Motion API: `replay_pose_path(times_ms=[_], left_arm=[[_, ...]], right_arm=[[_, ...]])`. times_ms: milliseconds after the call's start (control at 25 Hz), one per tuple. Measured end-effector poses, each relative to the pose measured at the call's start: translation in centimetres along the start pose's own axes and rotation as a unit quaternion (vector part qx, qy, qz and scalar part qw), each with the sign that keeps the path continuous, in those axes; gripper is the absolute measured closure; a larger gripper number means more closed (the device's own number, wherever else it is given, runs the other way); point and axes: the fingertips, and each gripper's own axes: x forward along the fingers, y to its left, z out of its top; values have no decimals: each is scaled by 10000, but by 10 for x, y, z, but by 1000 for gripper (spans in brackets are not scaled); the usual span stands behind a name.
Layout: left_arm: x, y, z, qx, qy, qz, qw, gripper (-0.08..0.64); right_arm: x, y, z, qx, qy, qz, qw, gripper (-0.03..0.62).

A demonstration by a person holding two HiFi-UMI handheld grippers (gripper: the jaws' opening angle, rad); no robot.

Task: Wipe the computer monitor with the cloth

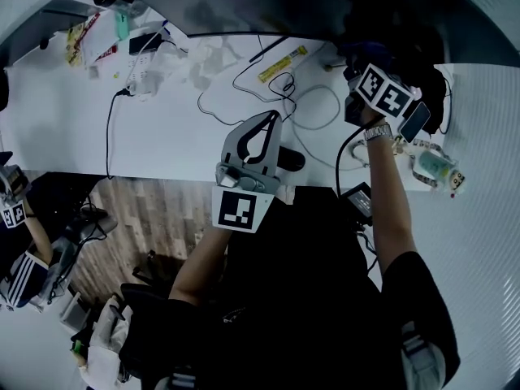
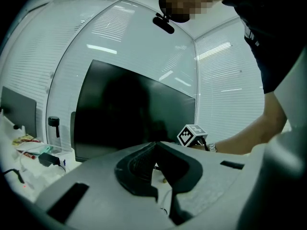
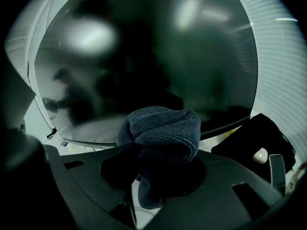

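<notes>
R gripper: fingers clamped on cloth, wad poking past tips, monitor just ahead, contact unclear | L gripper: fingers closed, empty | cloth soft, light, floppy, so hold mid-wad; screen prob. fragile, press gently

Loose cables crowd the desk below the monitor, leaving open room leftward.

The left gripper is held out in front of the body, and the left arm is bent. Its jaws are pressed together at the tips, and nothing is held between them. The right arm is stretched far forward. The right gripper is closed on a dark cloth, which is squeezed between its jaws.
</notes>
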Motion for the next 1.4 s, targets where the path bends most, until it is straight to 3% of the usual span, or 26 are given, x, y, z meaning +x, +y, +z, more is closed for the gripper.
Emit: replay_pose_path(times_ms=[400, 1400], left_arm=[[-15, 54, 1, -119, 35, -36, 9999, 554], [-81, 150, 6, -162, 34, 23, 9999, 554]], right_arm=[[14, 47, -13, 21, 141, -116, 9998, 468], [38, 216, -39, -252, 306, 348, 9986, 469]])
